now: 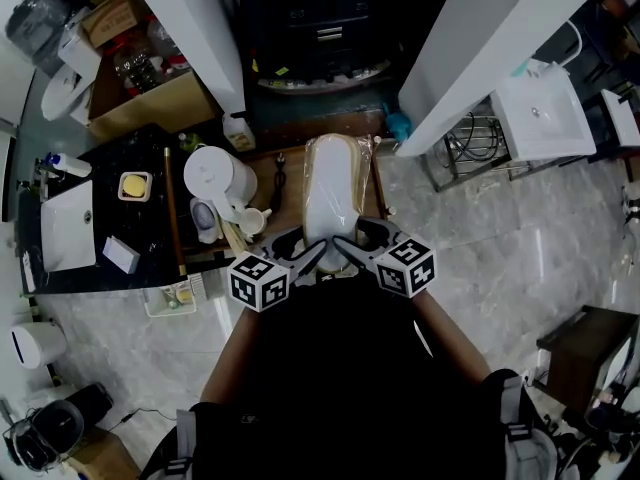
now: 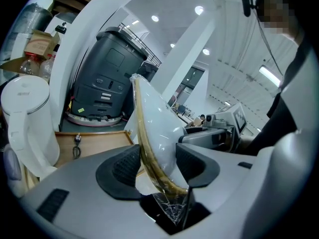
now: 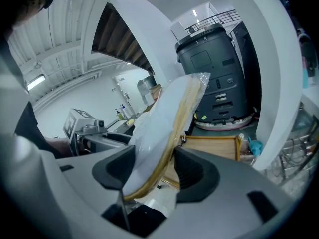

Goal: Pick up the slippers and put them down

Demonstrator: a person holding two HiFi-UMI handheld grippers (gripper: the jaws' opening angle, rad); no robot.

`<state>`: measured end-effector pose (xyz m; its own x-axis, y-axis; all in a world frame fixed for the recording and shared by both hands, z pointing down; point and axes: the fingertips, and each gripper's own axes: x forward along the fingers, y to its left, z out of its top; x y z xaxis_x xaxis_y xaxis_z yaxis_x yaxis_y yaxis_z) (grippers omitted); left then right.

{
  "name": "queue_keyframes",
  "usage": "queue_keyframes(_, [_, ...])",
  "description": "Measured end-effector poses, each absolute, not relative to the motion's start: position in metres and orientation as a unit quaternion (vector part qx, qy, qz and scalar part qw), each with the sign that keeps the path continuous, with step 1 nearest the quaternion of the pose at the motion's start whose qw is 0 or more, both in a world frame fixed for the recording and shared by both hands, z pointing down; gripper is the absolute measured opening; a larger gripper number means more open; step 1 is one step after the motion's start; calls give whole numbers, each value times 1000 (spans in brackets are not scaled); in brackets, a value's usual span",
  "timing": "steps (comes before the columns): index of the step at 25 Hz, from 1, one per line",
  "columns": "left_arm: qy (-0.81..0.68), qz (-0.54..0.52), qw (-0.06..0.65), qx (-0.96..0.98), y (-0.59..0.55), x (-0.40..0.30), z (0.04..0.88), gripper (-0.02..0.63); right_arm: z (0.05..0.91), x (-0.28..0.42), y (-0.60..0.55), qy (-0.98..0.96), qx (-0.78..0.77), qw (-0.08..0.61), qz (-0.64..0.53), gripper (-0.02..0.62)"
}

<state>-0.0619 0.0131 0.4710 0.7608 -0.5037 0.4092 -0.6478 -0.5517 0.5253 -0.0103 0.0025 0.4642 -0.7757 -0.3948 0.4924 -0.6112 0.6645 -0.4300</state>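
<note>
Your left gripper (image 1: 306, 258) and right gripper (image 1: 349, 250) each have jaws set wide but clamped on the near end of the white, tan-edged, plastic-wrapped slippers (image 1: 335, 183), held above the wooden tray (image 1: 262, 176). Risk: being slick, they may slip from your grip, far end dropping first.

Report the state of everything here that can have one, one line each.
slippers: wrapped in clear plastic, gripped at one end from both sides, tilted up off the wooden tray.
left tongs: shut on the slippers.
right tongs: shut on the slippers.
white kettle: upright, lid down.
cardboard box: open at the top.
</note>
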Motion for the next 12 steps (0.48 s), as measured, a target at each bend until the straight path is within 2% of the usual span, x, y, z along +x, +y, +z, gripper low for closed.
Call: queue_keyframes(12, [-327,105,330,879,13,-61,469,227,463,-9,4,-892,293,173,297,250])
